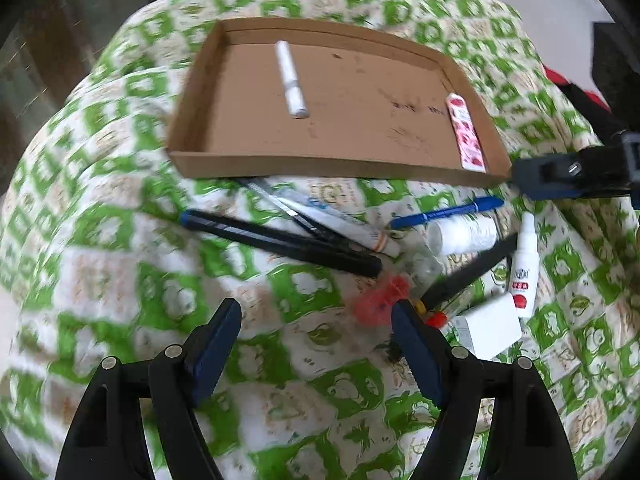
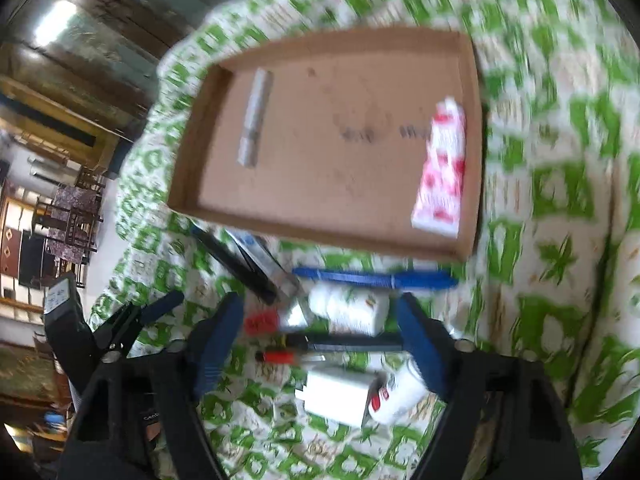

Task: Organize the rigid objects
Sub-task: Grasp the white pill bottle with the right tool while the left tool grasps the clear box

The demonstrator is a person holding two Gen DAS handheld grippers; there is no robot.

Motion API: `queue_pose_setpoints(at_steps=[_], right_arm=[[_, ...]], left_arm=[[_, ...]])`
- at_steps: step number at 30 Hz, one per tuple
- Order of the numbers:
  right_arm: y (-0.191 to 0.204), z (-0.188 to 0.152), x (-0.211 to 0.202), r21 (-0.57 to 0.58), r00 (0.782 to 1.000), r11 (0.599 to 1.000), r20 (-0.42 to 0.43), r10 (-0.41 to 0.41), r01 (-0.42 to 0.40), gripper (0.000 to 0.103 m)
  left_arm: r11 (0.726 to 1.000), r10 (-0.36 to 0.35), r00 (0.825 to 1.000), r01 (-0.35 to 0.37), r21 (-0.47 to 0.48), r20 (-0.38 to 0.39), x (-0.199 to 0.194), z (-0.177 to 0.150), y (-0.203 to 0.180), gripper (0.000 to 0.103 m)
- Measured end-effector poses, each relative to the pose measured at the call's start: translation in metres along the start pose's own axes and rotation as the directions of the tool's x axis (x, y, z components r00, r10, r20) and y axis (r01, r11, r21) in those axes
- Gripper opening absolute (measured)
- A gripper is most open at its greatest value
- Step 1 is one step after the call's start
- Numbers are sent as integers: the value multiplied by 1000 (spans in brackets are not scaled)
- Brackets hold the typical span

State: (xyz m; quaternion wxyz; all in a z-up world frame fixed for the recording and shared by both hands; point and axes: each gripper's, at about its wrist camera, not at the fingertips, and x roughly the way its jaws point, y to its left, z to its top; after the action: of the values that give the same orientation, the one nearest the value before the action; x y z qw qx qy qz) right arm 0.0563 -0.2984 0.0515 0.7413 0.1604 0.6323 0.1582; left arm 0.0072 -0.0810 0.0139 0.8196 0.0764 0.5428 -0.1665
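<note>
Nothing is gripped by the parted left gripper (image 1: 316, 344) or right gripper (image 2: 320, 340), the latter astride a blurred white bottle (image 2: 350, 309), with overlapped pens (image 1: 280, 236) ahead of the left and the cardboard tray (image 1: 304, 162) beyond.

A green-and-white patterned cloth (image 2: 560, 184) covers the surface. Beyond it stand dark wooden panels (image 2: 120, 8) catching a bright light reflection (image 2: 54, 22), and dark wooden chairs (image 2: 70, 220) farther off.
</note>
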Motion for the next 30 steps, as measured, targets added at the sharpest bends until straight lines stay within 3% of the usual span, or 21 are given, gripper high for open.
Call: queue_pose_setpoints(at_steps=[4,7,16,18,19,22,28,30], right_arm=[[-5,-4,19,10,997,999,-62,-42,43,71],[-6,-8,34,28,995,999,-98,-29,32,71],[15,-10,80,-46,979,981,-75,-189,186,72],[13,-12,81,-51,976,978,-72,-207,204,60],[12,-11,80,-54,974,976,-72,-215,212,61],[7,-12,76,-52,977,979,-78,-199,196,60],[2,-16,66,-59,977,979,-68,-200,197,60],[-3,-16,59,-43,980,982,-62,-189,186,60]], left_arm=[[996,-20,999,25,86,-49,19,10,-17,79],[992,-23,998,30,126,-61,26,10,-27,79],[994,-35,997,42,96,-71,24,3,-15,79],[993,-26,997,34,117,-73,26,3,-17,79],[991,-12,997,23,135,-80,29,3,-20,79],[983,16,995,3,183,-102,34,1,-23,70],[977,33,991,-5,212,-129,50,7,-28,67],[974,27,991,3,228,-128,55,14,-31,61]])
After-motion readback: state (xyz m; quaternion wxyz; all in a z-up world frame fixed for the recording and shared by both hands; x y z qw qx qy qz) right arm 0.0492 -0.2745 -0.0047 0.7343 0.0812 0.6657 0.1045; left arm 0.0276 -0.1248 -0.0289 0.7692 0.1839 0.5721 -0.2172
